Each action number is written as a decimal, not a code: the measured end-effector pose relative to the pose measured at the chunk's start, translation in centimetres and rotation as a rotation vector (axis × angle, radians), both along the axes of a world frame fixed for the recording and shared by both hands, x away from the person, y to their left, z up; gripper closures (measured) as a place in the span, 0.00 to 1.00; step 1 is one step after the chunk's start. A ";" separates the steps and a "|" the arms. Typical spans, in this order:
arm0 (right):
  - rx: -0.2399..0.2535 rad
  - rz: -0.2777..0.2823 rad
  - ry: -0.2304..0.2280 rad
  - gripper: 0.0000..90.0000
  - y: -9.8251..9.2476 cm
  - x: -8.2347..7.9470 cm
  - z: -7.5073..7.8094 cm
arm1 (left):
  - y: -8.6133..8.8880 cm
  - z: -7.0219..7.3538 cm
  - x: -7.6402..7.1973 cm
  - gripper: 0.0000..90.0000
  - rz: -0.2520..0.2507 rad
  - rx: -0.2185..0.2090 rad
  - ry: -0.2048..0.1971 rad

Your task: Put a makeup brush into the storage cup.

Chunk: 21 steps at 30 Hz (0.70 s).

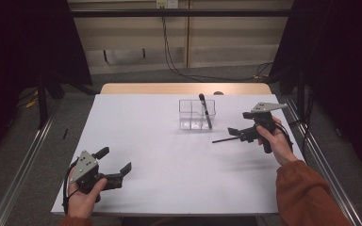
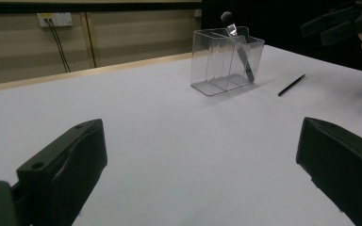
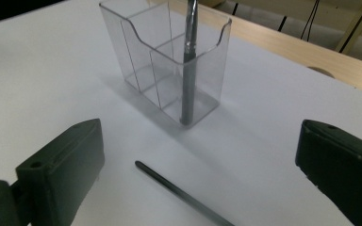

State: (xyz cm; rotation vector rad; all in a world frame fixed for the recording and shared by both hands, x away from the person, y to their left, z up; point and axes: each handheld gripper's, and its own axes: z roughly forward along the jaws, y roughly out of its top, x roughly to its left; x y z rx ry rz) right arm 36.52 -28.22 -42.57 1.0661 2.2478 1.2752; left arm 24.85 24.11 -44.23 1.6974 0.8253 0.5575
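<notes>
— Pencil-thin black stick point(image 3: 179, 192), that's what the work turns on, I'd say. It lies flat on the white table point(image 1: 169, 155), just below the right gripper point(image 1: 239, 133), jaws spread wide on either side of it with nothing between them.

— Start nearer, though. What's the left hand doing?

— Left gripper point(image 1: 115, 162) sits at about seven o'clock on the table, close to the near edge, jaws apart, holding nothing. From its own view the table ahead is bare until the clear organizer point(image 2: 226, 61) well off at one o'clock.

— And the stick against that organizer?

— Near it but apart, at roughly four o'clock from the box as seen from above. A makeup brush point(image 1: 205, 110) stands tilted in the box's right-hand compartment, bristle head up; the other compartments look empty.

— So which step is this?

— My reading: one item is stowed and the right hand is lining up to pick the stick off the table. Nothing is grasped yet.

— What does the next move ask for?

— Lowering the jaws until they straddle the thin shaft, then closing squarely across it. It is slim and lies flush, so the tips must nearly graze the surface, or it could roll away.
</notes>
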 end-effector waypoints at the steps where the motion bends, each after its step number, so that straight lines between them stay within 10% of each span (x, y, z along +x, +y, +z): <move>1: -0.034 0.010 0.001 0.02 0.0 0.1 0.1 | -0.1 0.0 0.0 0.03 -0.001 -0.001 0.003; 21: -0.336 0.231 0.213 0.11 1.6 2.2 -0.3 | -0.1 -0.1 0.1 0.03 -0.002 0.000 0.006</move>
